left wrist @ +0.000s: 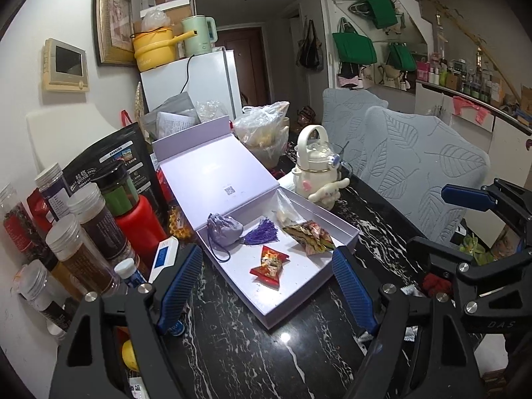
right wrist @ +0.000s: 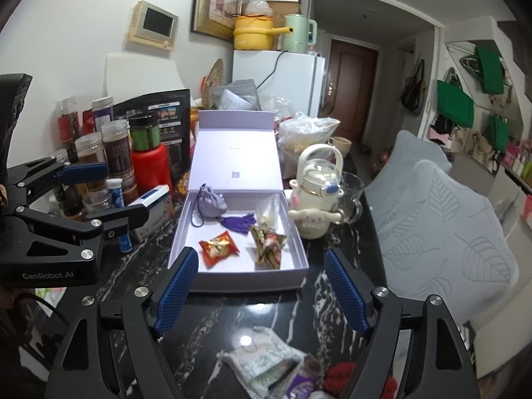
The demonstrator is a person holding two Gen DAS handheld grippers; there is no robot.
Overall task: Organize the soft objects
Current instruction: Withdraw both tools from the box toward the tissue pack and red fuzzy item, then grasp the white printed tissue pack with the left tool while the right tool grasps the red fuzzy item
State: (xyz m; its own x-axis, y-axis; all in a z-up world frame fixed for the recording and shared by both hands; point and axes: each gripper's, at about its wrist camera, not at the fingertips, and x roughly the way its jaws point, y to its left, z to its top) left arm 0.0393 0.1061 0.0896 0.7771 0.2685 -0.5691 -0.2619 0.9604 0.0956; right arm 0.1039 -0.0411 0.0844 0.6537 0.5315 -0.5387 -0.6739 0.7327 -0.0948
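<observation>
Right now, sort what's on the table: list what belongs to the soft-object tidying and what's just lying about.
Belongs to the job:
lavender box
purple pouch with tassel
red sachet
patterned sachet
cloth pouches by the right gripper

Just lying about:
spice jars
red bottle
Cinnamoroll kettle
plastic bag

Open lavender box [right wrist: 301,267] at frame centre on the black marbled table [right wrist: 212,326].
Inside lie a purple pouch [right wrist: 212,201], tassel [right wrist: 237,223] and two wrapped snacks; right gripper [right wrist: 261,291] jaws gape wide below.
</observation>
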